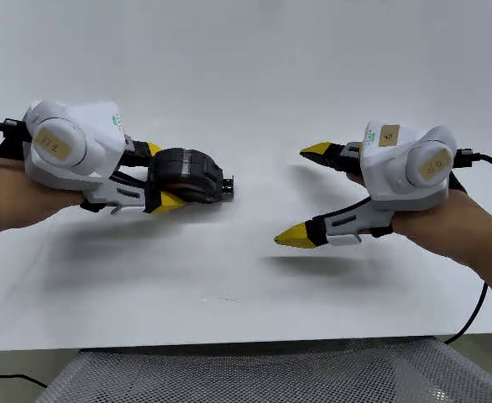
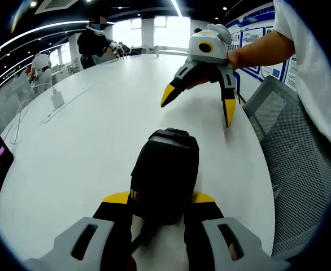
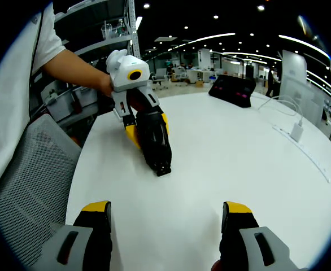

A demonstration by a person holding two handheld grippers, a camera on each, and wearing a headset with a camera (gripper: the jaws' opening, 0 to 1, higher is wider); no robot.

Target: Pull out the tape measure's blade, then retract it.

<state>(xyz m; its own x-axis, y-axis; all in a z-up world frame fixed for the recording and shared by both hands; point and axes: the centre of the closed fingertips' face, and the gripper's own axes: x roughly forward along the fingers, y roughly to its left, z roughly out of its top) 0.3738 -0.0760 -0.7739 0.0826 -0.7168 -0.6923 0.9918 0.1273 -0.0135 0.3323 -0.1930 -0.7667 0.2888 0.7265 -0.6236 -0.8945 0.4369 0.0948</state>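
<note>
Two grippers over the white table [image 1: 246, 67] in head view. On the left gripper [image 1: 164, 175], jaws pinched on the black tape measure [image 1: 187, 174], one yellow tip on each side of the case. Cannot tell whether the case touches the table. No blade drawn out; just the end hook [image 1: 227, 186] at the mouth, on the side toward the right gripper [image 1: 300, 195]. On the right gripper, jaws spread wide with nothing between them, well apart from the tape measure, tips aimed at it.

Left gripper view adds: case seen from behind, hook hidden; spread right gripper beyond the tape measure, standing person [image 2: 98, 42] far past it.

Right gripper view adds: hook end facing the camera; dark tablet-like device [image 3: 233, 90] and white charger [image 3: 296, 131] with cable, well beyond the tape measure.

Grey mesh chair [image 1: 254, 374] on the near side of the tape measure, off the table edge.
</note>
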